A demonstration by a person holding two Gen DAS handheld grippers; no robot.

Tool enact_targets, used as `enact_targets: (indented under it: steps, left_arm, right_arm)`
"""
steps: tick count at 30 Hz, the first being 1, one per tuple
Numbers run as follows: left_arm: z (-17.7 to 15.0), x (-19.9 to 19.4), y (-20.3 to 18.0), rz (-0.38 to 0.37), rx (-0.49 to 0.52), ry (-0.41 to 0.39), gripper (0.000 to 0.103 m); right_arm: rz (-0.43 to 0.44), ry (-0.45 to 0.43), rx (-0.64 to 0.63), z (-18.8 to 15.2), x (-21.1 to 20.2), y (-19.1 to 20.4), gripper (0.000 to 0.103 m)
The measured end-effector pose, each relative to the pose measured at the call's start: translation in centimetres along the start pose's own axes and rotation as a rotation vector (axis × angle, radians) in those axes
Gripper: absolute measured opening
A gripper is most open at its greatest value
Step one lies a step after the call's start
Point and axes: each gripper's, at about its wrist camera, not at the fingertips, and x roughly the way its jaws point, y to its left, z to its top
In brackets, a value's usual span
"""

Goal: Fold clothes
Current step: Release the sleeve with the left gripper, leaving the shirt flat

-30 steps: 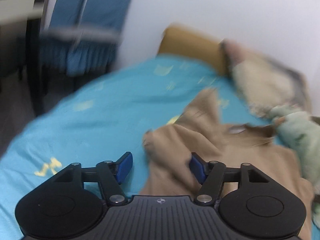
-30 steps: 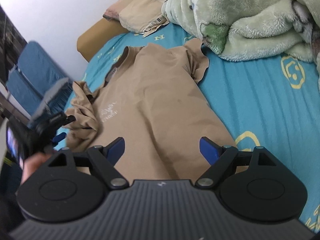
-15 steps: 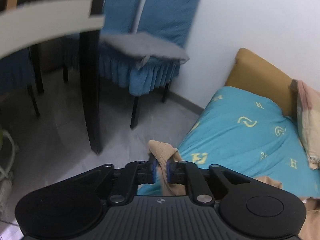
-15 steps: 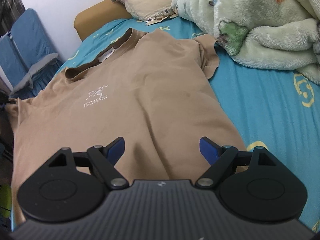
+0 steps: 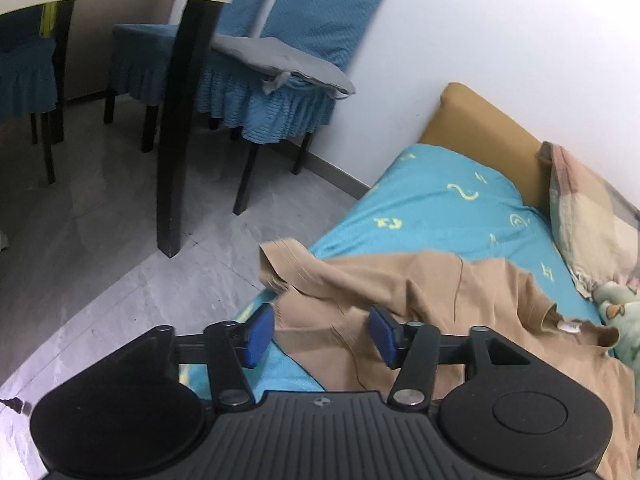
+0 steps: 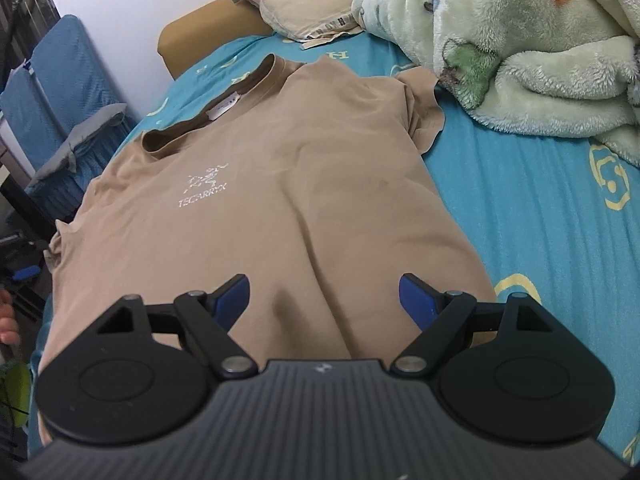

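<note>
A tan T-shirt with a white chest logo lies spread front-up on the blue bed sheet. Its collar points toward the pillow. My right gripper is open and empty, hovering over the shirt's lower part. In the left wrist view the shirt lies rumpled at the bed's edge, its left sleeve hanging over the side. My left gripper is open just behind that sleeve, holding nothing.
A fluffy pale green blanket is heaped at the right of the bed, next to the shirt's right sleeve. A pillow lies at the head. Blue-covered chairs and a dark table leg stand on the grey floor beside the bed.
My left gripper pulled the left sleeve outward to the bed's edge, spreading the shirt flat, then opened and let the sleeve go. The right gripper stayed open over the hem.
</note>
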Motion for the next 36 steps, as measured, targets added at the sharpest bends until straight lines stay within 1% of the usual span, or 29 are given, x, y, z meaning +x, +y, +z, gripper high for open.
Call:
enact_targets:
  steps: [2,3,4,5,6,7,8,10,12,13,16,17,18,19,20,21,22,24,25,27,29,32,34,36]
  left_arm:
    - [-0.4,1.1,-0.4,-0.002,-0.03,-0.006,0.065]
    - [-0.5,1.7,-0.6,-0.003,-0.049,-0.008,0.064]
    - [-0.6,2.3,-0.8,-0.002,-0.064,0.0,0.062]
    - [-0.7,2.9,-1.2,0.004,-0.067,0.033,0.055]
    - [-0.6,3.6,-1.6,0.014,-0.065,0.073,0.033]
    - [-0.2,4.3,-1.8,0.031,-0.05,0.115,0.025]
    - [0.1,3.8,-1.9,0.034,-0.041,0.113,0.004]
    - [0.9,2.9,-2.0,0.048,-0.025,0.097,0.005]
    - [2.2,1.3,-1.2,0.114,-0.027,0.028,0.004]
    - [2.6,0.6,-0.7,0.133,-0.023,0.008,0.005]
    - [2.0,-0.5,-0.5,0.138,0.038,0.016,0.005]
    - [1.7,-0.8,-0.6,0.138,0.062,0.022,0.006]
    - [1.2,-1.3,-0.7,0.138,0.086,0.024,0.012]
    - [0.7,-2.3,-1.2,0.141,0.111,0.017,0.016]
    - [0.1,-3.3,-1.6,0.144,0.135,0.011,0.027]
    - [-0.4,-4.3,-2.1,0.147,0.16,0.004,0.033]
    - [-1.0,-5.4,-2.6,0.145,0.185,0.0,0.041]
    - [-2.4,-8.2,-4.0,0.116,0.237,0.004,0.053]
    - [-3.4,-9.9,-4.7,0.098,0.255,0.009,0.056]
    - [-5.2,-13.2,-6.1,0.059,0.285,0.019,0.065]
    - [-7.3,-16.7,-6.7,0.02,0.269,0.045,0.072]
    - [-10.8,-21.6,-7.0,-0.008,0.251,0.09,0.072]
    - [-12.9,-24.3,-6.9,-0.016,0.265,0.09,0.072]
    - [-14.4,-26.5,-6.9,-0.029,0.269,0.072,0.073]
  right_arm:
    - [0.003,0.002,-0.002,0.0,0.0,0.0,0.083]
    - [0.003,0.002,-0.003,0.0,0.1,0.0,0.083]
    - [0.003,0.004,-0.003,0.1,0.2,0.0,0.083]
    - [0.002,0.005,-0.004,0.1,0.3,0.0,0.083]
    - [0.002,0.006,-0.005,0.1,0.3,-0.1,0.083]
    - [0.003,0.007,-0.004,0.1,0.4,-0.1,0.083]
    - [0.002,0.009,-0.006,0.1,0.5,-0.1,0.083]
    - [0.001,0.011,-0.007,0.1,0.6,-0.1,0.083]
    - [0.008,0.01,-0.002,0.2,0.6,-0.2,0.083]
    - [0.011,0.006,-0.002,0.2,0.5,-0.1,0.083]
    - [0.013,-0.015,-0.017,0.3,0.1,0.0,0.083]
    - [0.014,-0.023,-0.022,0.4,0.0,0.1,0.083]
    - [0.019,-0.033,-0.027,0.4,-0.2,0.2,0.083]
    - [0.023,-0.042,-0.032,0.5,-0.4,0.2,0.083]
    - [0.029,-0.052,-0.037,0.5,-0.7,0.3,0.083]
    - [0.037,-0.064,-0.044,0.6,-1.0,0.4,0.083]
    - [0.046,-0.075,-0.052,0.6,-1.3,0.5,0.083]
    - [0.066,-0.1,-0.067,0.8,-2.0,0.7,0.083]
    - [0.072,-0.114,-0.075,0.9,-2.3,0.8,0.083]
    - [0.084,-0.143,-0.091,1.0,-3.1,1.1,0.083]
    - [0.099,-0.165,-0.1,1.1,-3.7,1.2,0.083]
    - [0.119,-0.183,-0.111,1.1,-4.6,1.3,0.083]
    - [0.132,-0.194,-0.119,0.9,-5.3,1.2,0.083]
    - [0.143,-0.207,-0.122,0.7,-6.3,1.2,0.083]
